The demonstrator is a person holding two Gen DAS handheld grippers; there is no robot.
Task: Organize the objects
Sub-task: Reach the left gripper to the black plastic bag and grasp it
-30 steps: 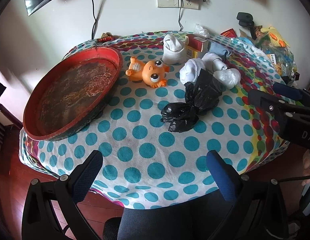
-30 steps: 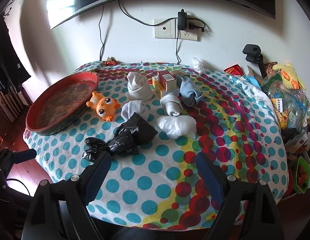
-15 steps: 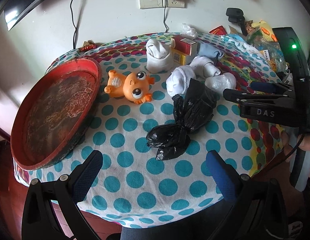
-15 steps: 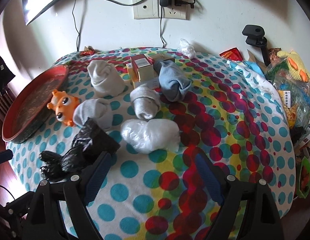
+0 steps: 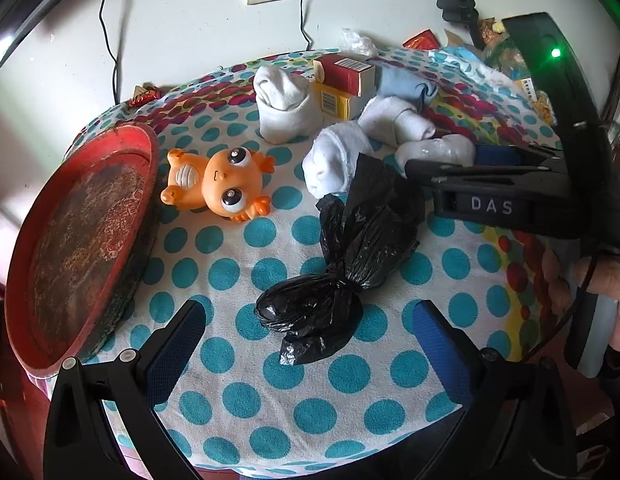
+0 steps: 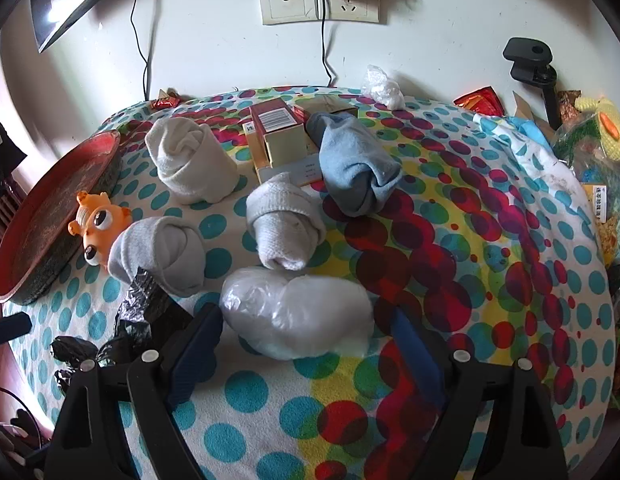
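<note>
The left gripper (image 5: 310, 344) is hovering over the near edge of the counter (image 5: 249, 396), which is carrying a polka-dot cloth, and its blue-padded fingers (image 5: 177, 344) are standing spread with nothing between them. Just ahead of it, a knotted black plastic bag (image 5: 342, 264) is lying on the cloth. The left wrist view is also showing a round red tray with a worn, dark inner surface (image 5: 73, 240) along the left edge, and an orange big-eyed rubber toy (image 5: 217, 184) lying just beside its rim. The right gripper (image 5: 486, 184) is appearing side-on in this view, reaching in from the right above the bag's far end. The right wrist view is showing what that side view is hiding: the right gripper (image 6: 305, 344) is holding its fingers (image 6: 197, 344) spread on either side of a white bundle wrapped in clear plastic film (image 6: 297, 320), which is resting on the cloth; contact with the pads cannot be judged. Beyond it, this view is revealing a rolled grey sock (image 6: 285, 224), a second rolled grey sock (image 6: 157, 252), a rolled white sock (image 6: 189, 164), a rolled blue sock (image 6: 354, 168) and stacked red and yellow cartons (image 6: 277, 136).
</note>
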